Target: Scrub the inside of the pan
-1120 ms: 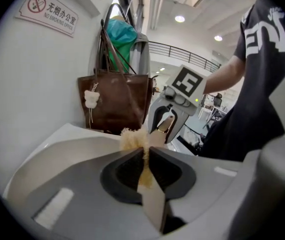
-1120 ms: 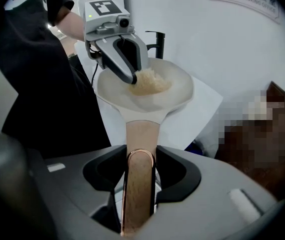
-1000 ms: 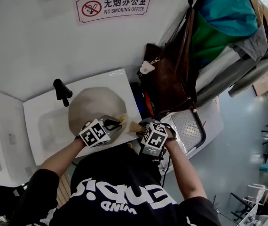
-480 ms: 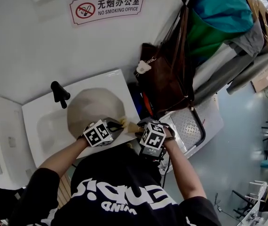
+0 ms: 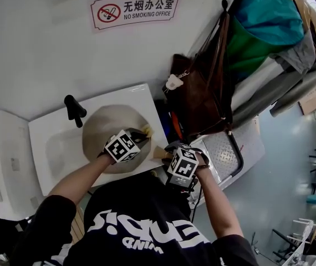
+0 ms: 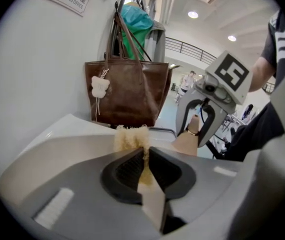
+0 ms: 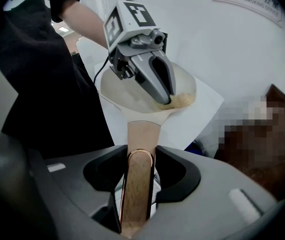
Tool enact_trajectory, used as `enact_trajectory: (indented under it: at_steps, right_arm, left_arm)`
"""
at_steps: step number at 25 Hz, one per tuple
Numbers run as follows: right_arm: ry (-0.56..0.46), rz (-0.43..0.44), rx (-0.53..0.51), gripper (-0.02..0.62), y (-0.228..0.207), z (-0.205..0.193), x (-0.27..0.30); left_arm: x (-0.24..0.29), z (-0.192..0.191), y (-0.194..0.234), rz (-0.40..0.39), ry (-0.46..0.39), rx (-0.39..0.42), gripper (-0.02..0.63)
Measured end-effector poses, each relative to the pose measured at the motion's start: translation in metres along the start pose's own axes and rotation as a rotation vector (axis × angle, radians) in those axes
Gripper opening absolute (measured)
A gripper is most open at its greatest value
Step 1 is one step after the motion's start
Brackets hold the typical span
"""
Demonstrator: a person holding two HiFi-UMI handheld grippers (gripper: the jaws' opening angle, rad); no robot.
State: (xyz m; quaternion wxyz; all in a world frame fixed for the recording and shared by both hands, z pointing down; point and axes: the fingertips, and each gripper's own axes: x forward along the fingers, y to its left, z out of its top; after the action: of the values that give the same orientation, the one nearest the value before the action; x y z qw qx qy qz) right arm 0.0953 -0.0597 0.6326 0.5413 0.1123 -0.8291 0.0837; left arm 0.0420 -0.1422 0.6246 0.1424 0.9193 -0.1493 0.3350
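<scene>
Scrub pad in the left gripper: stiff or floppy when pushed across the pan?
Probably floppy: the scrub pad shows a fuzzy, frayed edge and is pinched thin between the shut jaws of the left gripper. It looks like loose fibre, so it is likely light for its size. Against the pan it should crumple rather than slide stiffly.

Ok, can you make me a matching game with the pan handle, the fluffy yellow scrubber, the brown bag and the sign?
Things:
1. pan handle
2. fluffy scrubber
3. brown bag
4. no-smoking sign

Places:
A. up on the wall, above the sink
B. pinched in the left gripper
C. beside the sink, against the wall
D. clamped in the right gripper

Right pairs: 1-D, 2-B, 3-C, 4-A.
</scene>
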Motion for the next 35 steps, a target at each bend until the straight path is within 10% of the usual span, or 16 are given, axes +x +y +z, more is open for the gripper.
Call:
enact_trajectory:
  at_steps: [15,35]
  right_arm:
    - [-0.013,-0.004,0.012,0.175,0.001,0.000,-0.003]
    - [-0.044,0.017,0.026,0.173,0.001,0.001,-0.005]
  left_arm:
    - [-0.016,-0.007,0.093,0.210,0.093,-0.063,0.031]
    - [-0.070,-0.040,0.139,0.295,0.442,0.184,0.029]
